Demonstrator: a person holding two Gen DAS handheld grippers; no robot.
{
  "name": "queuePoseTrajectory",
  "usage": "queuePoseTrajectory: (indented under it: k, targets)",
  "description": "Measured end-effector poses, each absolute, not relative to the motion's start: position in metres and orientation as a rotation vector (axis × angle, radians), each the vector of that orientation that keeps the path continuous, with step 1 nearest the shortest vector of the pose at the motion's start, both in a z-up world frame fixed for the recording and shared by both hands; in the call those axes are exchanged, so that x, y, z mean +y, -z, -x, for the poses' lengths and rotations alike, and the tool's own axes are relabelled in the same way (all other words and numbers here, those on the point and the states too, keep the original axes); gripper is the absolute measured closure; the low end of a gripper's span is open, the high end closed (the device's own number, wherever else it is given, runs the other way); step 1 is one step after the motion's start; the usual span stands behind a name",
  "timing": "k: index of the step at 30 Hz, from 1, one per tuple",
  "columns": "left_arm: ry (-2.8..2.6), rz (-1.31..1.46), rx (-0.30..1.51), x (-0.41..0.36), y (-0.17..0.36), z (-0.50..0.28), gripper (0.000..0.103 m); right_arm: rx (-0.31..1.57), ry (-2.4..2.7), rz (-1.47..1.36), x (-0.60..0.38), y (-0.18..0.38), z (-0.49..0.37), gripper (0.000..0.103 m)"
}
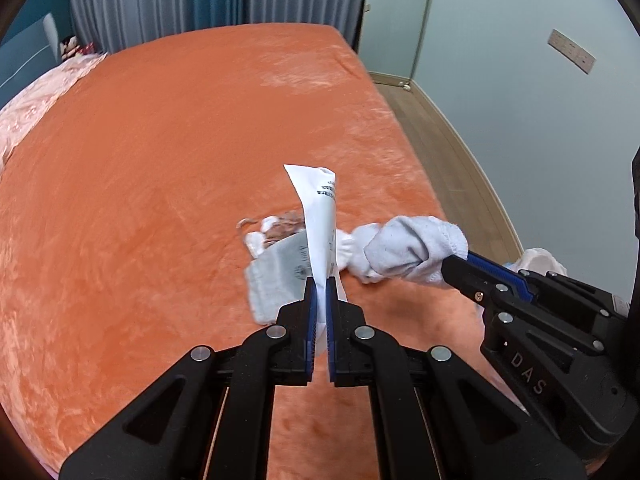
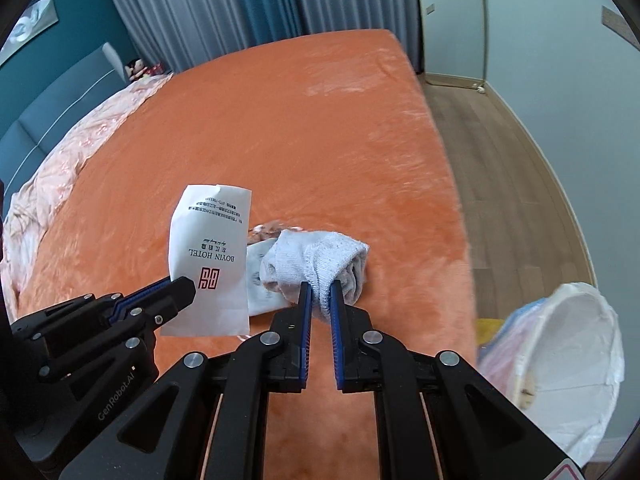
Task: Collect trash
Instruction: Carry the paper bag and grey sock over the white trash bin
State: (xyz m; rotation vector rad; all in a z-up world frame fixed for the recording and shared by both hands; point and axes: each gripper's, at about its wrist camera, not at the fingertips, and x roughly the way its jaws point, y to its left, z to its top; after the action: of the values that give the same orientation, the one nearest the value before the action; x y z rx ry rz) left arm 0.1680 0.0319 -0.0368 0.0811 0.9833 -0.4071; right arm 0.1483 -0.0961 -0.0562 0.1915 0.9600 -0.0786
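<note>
My left gripper [image 1: 320,280] is shut on a white paper hotel bag [image 1: 318,216], held upright above the orange bed; the bag also shows in the right wrist view [image 2: 212,256]. My right gripper [image 2: 320,284] is shut on a balled grey-white sock [image 2: 320,260], which also shows in the left wrist view [image 1: 412,252]. Under them on the bed lie a flat grey sock [image 1: 276,276] and a clear crumpled wrapper [image 1: 272,228]. A bin lined with a white plastic bag [image 2: 568,356] stands on the floor at the lower right.
The orange plush bed cover [image 1: 180,140] fills most of both views. A pink quilt [image 2: 72,152] lies along its left side by a blue headboard [image 2: 48,108]. Wooden floor [image 2: 504,184] and a pale wall run along the right. Grey-blue curtains [image 2: 224,8] hang behind.
</note>
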Motion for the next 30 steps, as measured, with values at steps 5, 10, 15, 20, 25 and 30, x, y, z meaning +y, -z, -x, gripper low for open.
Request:
queuePoseTrajectory:
  k: [5, 10, 15, 20, 25, 30]
  targets:
    - [0.462, -0.113, 0.969, -0.006, 0.026, -0.146, 0.099, 0.994, 0.154, -0.193, -0.133, 0.044, -0.12, 0.094]
    - [0.523, -0.141, 0.966, -0.044, 0.02, -0.122, 0.099, 1.048, 0.236, -0.194, -0.171, 0.037, -0.092, 0.094]
    - [0.581, -0.17, 0.972, -0.08, 0.02, -0.099, 0.099, 1.084, 0.292, -0.208, -0.212, 0.027, -0.062, 0.094]
    - [0.633, -0.203, 0.983, -0.116, 0.026, -0.077, 0.099, 1.087, 0.354, -0.239, -0.248, 0.017, -0.037, 0.094]
    - [0.68, -0.239, 1.001, -0.148, 0.035, -0.058, 0.099, 1.108, 0.405, -0.246, -0.267, 0.018, -0.022, 0.094]
    - [0.713, -0.258, 1.023, -0.169, 0.043, -0.048, 0.099, 1.129, 0.44, -0.231, -0.278, 0.023, -0.013, 0.094]
